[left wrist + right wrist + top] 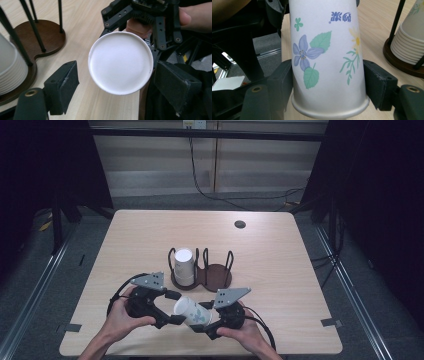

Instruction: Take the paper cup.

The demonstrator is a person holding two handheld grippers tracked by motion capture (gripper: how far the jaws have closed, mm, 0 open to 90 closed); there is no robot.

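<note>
The paper cup [194, 310] lies on its side above the table [280, 250], just in front of the wooden cup holder [202, 274], between the two grippers. The right gripper [328, 82] pinches it near the rim, one pad on each side of the flowered wall, while the left gripper [113, 82] stands spread around the cup's closed white bottom, with its pads clear of the paper. So the hand-over looks done, and the right hand alone carries the cup.

The step in hand, as I judge it, is getting this cup to the holder, whose left bay already carries a stack of cups [183, 265] and whose right bay [218, 272] stands bare. To do it well, draw the left gripper straight back from the holder first (its jaws flank the cup's base). Keep the right pinch light, since thin paper dents easily. Turn the cup rim-down before lowering it, so it clears the holder's wire posts.
</note>
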